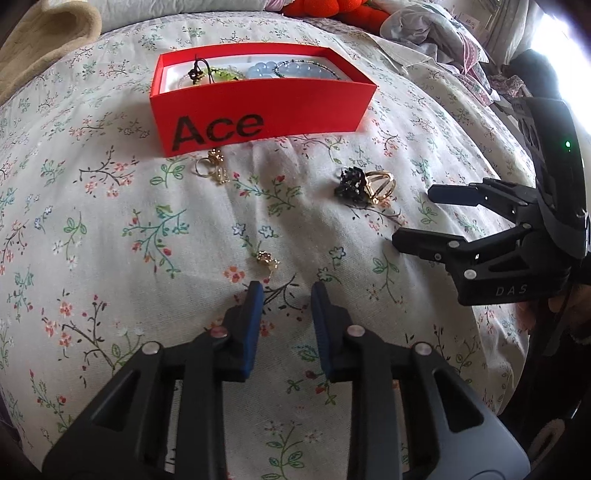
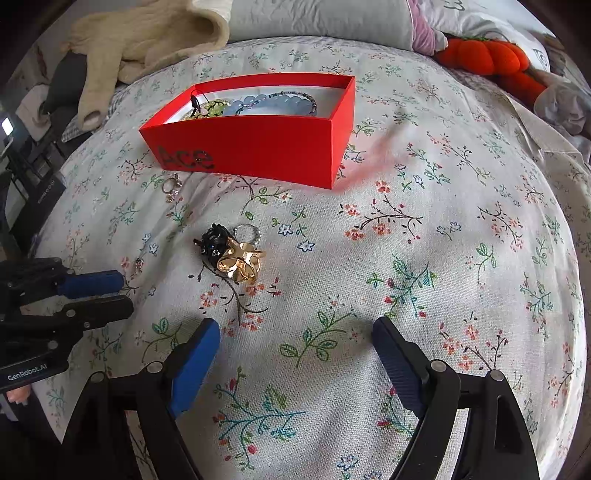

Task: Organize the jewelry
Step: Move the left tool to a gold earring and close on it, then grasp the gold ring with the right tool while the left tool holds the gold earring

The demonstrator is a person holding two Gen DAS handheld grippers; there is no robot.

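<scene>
A red box marked "Ace" [image 1: 258, 110] [image 2: 258, 147] sits on the floral bedspread and holds blue bead bracelets [image 1: 291, 70] [image 2: 266, 105] and a green piece [image 1: 221, 75]. A black flower ring and a gold ring [image 1: 365, 184] [image 2: 236, 254] lie together in front of it. Small gold rings [image 1: 214, 166] [image 2: 171, 188] lie by the box's front. A tiny gold earring [image 1: 267, 258] lies just ahead of my left gripper [image 1: 286, 291], which is open and empty. My right gripper [image 2: 295, 330] is open wide and empty, near the ring pair; it also shows in the left wrist view [image 1: 413, 218].
A beige knit garment [image 2: 147, 37] lies at the back left, an orange plush toy [image 2: 487, 59] and pillows at the back. Crumpled clothes [image 1: 436, 33] lie at the right. The bedspread [image 2: 443, 258] curves down at its edges.
</scene>
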